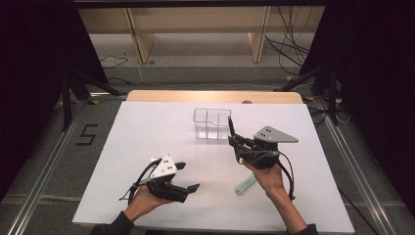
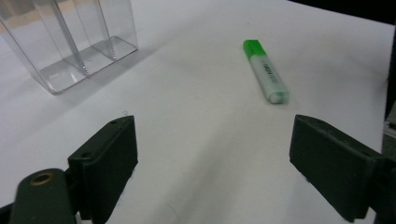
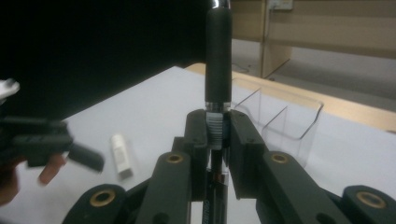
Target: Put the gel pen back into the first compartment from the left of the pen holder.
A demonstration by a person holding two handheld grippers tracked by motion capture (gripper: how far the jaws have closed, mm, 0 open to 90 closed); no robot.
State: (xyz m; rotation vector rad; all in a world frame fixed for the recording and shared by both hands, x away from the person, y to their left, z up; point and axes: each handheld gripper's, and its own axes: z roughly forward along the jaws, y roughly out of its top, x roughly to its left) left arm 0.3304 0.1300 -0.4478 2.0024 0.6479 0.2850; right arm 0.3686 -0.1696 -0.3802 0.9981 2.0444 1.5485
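Now your right tool clamps one black pen, its long axis upright, tip up, beside the clear organizer. Your left tool gapes empty; one green highlighter lies flat on the desk.

A table with a white top carries the things; a strip of light wood shows along its far edge, and it stands on a grey floor. Toward the far side of the top stands a clear plastic organiser, upright, open at the top and split by inner walls into compartments. Well apart from it, near the right front of the top, a green highlighter with its cap on lies flat on its side.
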